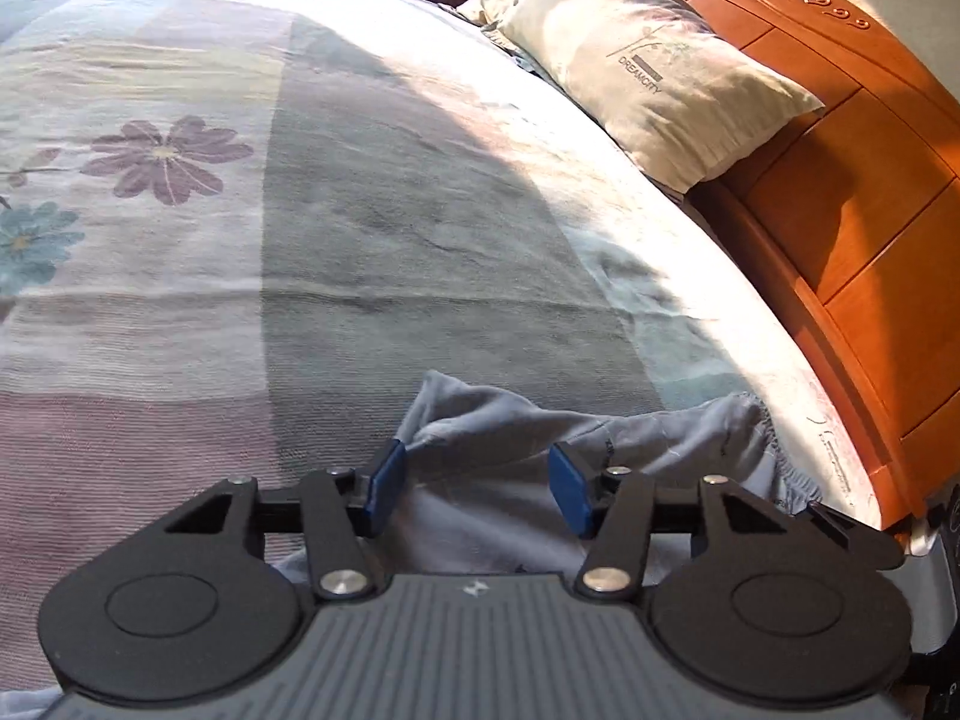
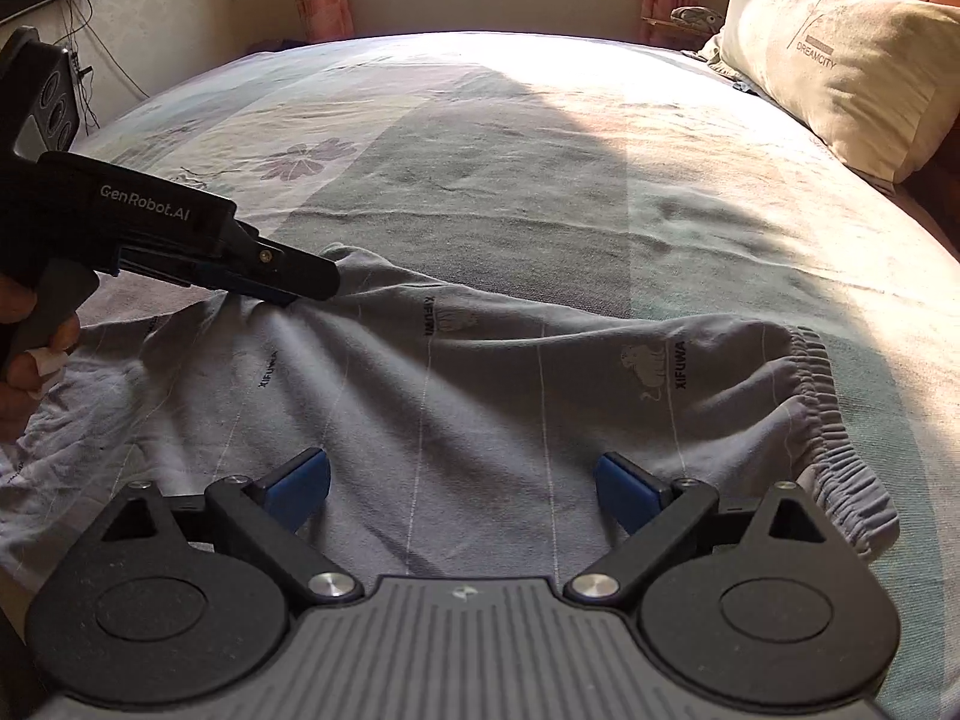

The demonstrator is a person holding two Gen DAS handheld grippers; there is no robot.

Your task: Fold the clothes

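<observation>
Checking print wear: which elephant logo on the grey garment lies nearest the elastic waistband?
The elephant logo beside the upright XIFUWA text on the grey garment, just left of the gathered waistband; the fainter one sits farther left, mid-cloth.

A bed (image 2: 540, 138) is filling both views, its floral sheet (image 1: 168, 168) lying flat, sunlit on the far right and shaded in the middle. Grey trousers (image 2: 480, 396) are lying rumpled across its near side, the elastic waistband (image 2: 834, 420) pointing right. A cream pillow (image 2: 840, 54) is resting at the far right against the wooden headboard (image 1: 840, 180).
</observation>
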